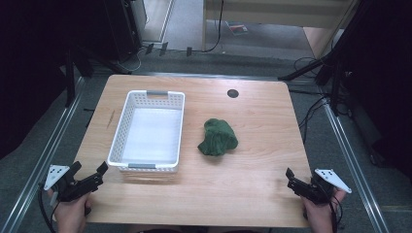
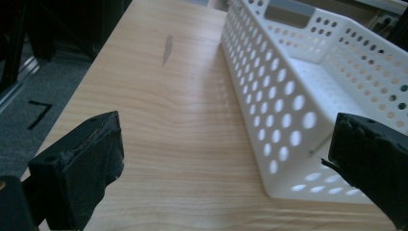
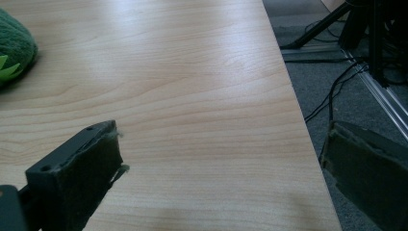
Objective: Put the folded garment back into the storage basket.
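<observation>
A white perforated basket (image 1: 121,126) sits on the left half of the wooden table (image 1: 252,179), with nothing inside it. A crumpled dark green cloth (image 1: 217,137) lies to its right, near the table's middle. My left gripper (image 1: 90,174) hovers at the near left corner, open with nothing between its jaws; in the left gripper view (image 2: 226,149) the basket's side wall (image 2: 279,120) stands just ahead on the right. My right gripper (image 1: 293,178) is at the near right edge, also open with nothing in it; the right gripper view (image 3: 221,159) catches the green cloth (image 3: 14,48) at far left.
A small dark round hole (image 1: 232,93) marks the table's far side. Metal rails (image 1: 53,141) run along both sides on the grey floor. Stands and cables (image 1: 316,68) crowd the far right. The table's right edge (image 3: 293,96) lies close to my right gripper.
</observation>
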Demonstrator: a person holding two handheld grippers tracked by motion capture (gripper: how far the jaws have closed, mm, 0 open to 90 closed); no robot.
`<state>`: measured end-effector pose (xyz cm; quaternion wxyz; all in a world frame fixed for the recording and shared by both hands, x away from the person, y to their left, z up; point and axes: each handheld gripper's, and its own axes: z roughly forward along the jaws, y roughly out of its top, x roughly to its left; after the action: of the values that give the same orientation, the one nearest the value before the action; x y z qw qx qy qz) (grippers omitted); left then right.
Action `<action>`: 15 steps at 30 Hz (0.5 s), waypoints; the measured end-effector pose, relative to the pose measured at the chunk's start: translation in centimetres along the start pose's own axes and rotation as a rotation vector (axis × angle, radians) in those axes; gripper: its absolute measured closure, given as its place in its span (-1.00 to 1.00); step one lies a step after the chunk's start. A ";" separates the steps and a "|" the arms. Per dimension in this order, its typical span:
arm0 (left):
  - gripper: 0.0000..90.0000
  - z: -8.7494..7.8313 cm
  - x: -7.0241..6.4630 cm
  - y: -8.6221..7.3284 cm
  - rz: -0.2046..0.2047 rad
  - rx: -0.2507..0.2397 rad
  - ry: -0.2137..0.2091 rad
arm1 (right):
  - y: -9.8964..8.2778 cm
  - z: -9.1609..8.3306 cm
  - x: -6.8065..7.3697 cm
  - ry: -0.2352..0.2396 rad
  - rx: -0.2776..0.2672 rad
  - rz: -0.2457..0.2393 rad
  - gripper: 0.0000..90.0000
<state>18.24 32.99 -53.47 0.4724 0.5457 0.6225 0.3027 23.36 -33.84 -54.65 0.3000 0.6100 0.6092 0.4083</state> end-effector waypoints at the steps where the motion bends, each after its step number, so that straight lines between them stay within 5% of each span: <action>1: -1.00 -0.1 -0.4 0.2 0.008 -0.004 -0.005 | 0.0 0.0 0.0 0.001 -0.001 0.000 -0.99; 15: -1.00 -0.1 -6.6 2.4 0.177 0.008 -0.029 | 0.0 -0.1 -0.1 0.008 -0.002 0.002 -0.99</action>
<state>18.83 27.14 -49.56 0.4507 0.6048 0.5659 0.3329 23.30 -33.93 -54.66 0.2977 0.6088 0.6094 0.4116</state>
